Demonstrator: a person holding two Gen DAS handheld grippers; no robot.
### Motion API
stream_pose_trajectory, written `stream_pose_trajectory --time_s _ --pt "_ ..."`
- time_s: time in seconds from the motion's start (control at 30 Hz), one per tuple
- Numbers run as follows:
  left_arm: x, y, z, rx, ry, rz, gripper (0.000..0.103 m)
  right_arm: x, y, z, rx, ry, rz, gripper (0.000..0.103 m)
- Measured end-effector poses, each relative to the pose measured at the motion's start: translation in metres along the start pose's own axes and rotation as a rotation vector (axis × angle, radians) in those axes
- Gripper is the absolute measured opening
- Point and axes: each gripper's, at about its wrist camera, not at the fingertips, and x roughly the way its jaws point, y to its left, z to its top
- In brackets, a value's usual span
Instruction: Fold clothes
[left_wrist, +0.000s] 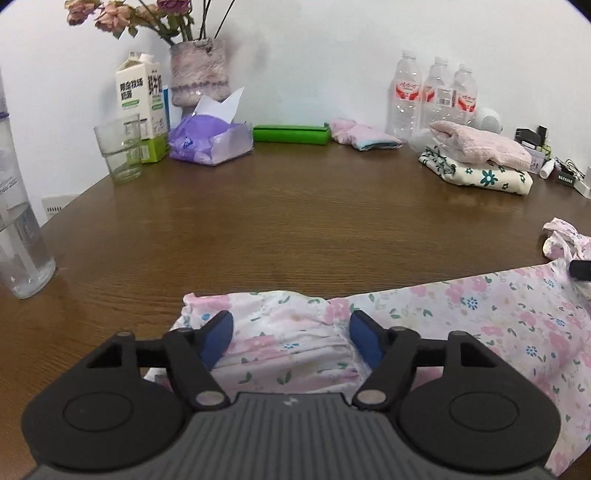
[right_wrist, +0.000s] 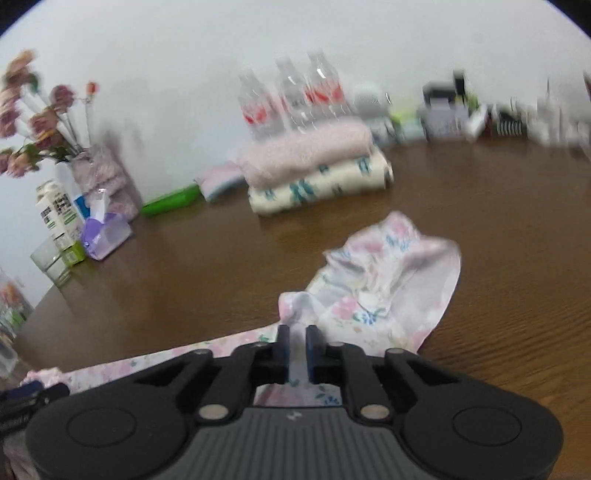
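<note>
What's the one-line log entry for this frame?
task: fold clothes | left gripper: open over floral garment | right gripper: fingers nearly shut on garment edge | stage: fold underway | folded stack at back

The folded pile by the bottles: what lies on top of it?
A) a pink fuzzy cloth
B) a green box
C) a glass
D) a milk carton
A: a pink fuzzy cloth rests on the cream flowered cloth, in front of the bottles; the right wrist view shows the same stack.
</note>
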Motion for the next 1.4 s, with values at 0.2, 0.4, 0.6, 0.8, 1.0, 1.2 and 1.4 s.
stream_pose_trajectory --time_s 0.2,0.4,0.6,0.8,1.0,1.2,1.4 --pt "-0.046 0.012 -0.013 -0.035 -0.079 -0.081 0.073 -0.015 0.065 -0.035 -0.343 0.112 0.091 0.01" --pt "-0.035 0.008 -0.038 0.016 -0.029 -0.003 0.079 -0.027 0.067 -0.04 -0.328 0.064 0.073 0.017" --pt "-0.052 -0.005 -0.031 0.006 -0.081 0.021 0.08 -0.031 0.066 -0.047 -0.414 0.056 0.051 0.021" --pt "-0.057 -0.047 -0.031 0.118 -0.114 -0.008 0.1 -0.071 0.034 -0.05 -0.321 -0.043 0.041 0.039" --pt "-0.029 -0.047 -0.034 0.094 -0.016 0.06 0.103 -0.126 -0.016 -0.062 -0.289 -0.174 -0.05 0.045" --pt "-0.023 -0.028 -0.031 0.008 0.01 0.035 0.103 -0.148 -0.084 -0.061 -0.085 -0.202 -0.205 0.064" --pt "-0.027 -0.032 -0.035 0.022 -0.008 0.054 0.103 -0.137 -0.106 -0.066 0.016 -0.124 -0.173 0.066"
